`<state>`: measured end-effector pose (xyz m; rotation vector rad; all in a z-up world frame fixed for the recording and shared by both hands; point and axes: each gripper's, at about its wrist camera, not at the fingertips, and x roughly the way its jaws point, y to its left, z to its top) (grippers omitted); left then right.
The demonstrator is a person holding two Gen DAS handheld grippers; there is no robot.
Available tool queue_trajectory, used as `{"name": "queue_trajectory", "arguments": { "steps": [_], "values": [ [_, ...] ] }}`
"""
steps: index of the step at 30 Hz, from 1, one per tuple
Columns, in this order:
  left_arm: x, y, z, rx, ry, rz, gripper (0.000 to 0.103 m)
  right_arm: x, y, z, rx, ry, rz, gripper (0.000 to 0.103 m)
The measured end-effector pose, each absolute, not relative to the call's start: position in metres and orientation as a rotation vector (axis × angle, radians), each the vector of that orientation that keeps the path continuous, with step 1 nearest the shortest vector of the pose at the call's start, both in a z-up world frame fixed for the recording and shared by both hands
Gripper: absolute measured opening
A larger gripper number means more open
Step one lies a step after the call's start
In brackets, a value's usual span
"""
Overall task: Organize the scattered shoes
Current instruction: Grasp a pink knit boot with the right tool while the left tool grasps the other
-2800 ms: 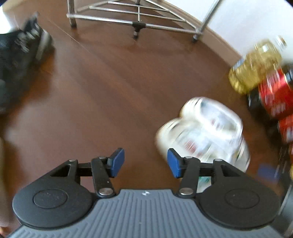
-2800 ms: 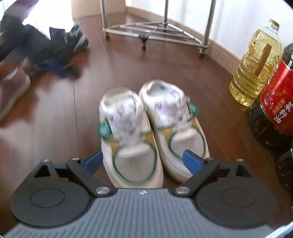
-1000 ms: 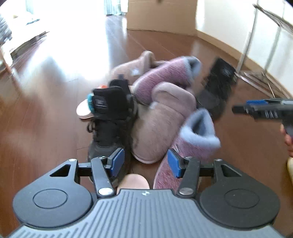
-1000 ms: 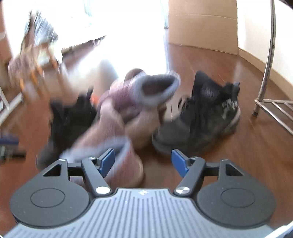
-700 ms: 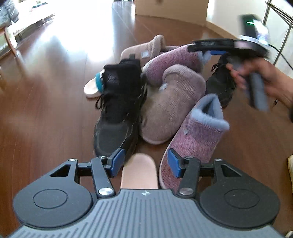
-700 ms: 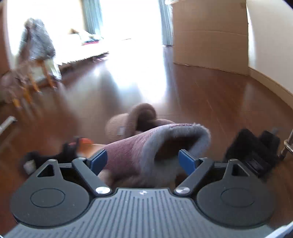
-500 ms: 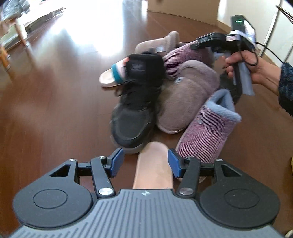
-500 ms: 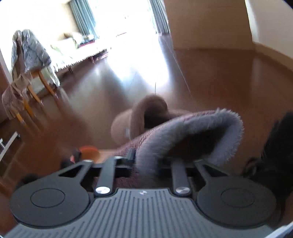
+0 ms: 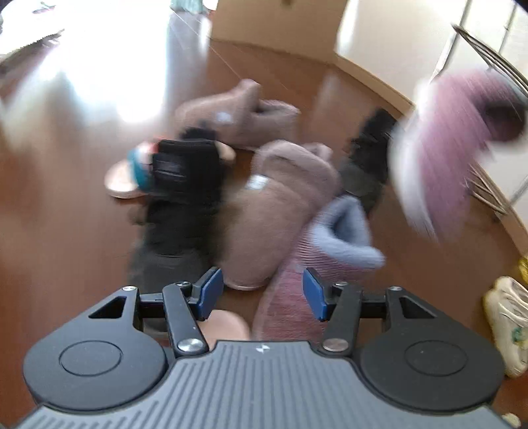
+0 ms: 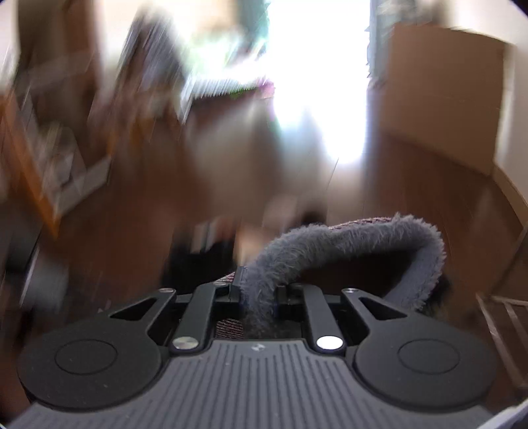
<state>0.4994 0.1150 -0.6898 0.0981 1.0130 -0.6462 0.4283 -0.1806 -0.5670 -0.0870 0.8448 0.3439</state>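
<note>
My right gripper (image 10: pixel 259 292) is shut on the grey fleece collar of a purple slipper (image 10: pixel 356 241) and holds it in the air; the same slipper (image 9: pixel 455 138) shows blurred at the upper right of the left wrist view. My left gripper (image 9: pixel 260 290) is open and empty, low over a pile of shoes on the wood floor. Its right pad is by the second purple slipper (image 9: pixel 316 257). The pile also holds a black sneaker (image 9: pixel 181 204), a taupe slipper (image 9: pixel 277 204), another taupe slipper (image 9: pixel 237 112), a second black shoe (image 9: pixel 366 158) and a pink sandal (image 9: pixel 122 178).
A pair of white sneakers (image 9: pixel 505 326) stands at the right edge. A metal rack (image 9: pixel 488 184) stands by the white wall at the right and shows in the right wrist view (image 10: pixel 505 326). A cardboard box (image 9: pixel 274 23) stands at the back. A beige sole (image 9: pixel 224 326) lies under my left gripper.
My right gripper, shut on the purple slipper's collar, has lifted it up off the pile and swung it right. My left gripper has moved slightly closer over the pile, still open.
</note>
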Motion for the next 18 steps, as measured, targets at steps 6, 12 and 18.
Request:
{"name": "queue_trajectory", "arguments": {
  "steps": [6, 12, 18],
  "values": [
    [0.465, 0.054, -0.678, 0.250, 1.049, -0.811, 0.057, 0.319, -0.173, -0.681, -0.442, 1.372, 0.511, 0.013],
    [0.409, 0.017, -0.691, 0.404, 0.950, -0.859, 0.057, 0.193, -0.193, -0.728, -0.342, 1.198, 0.072, 0.097],
    [0.369, 0.012, -0.696, 0.389, 1.139, -0.866, 0.058, 0.119, -0.198, -0.763, 0.153, 0.968, -0.353, 0.100]
  ]
}}
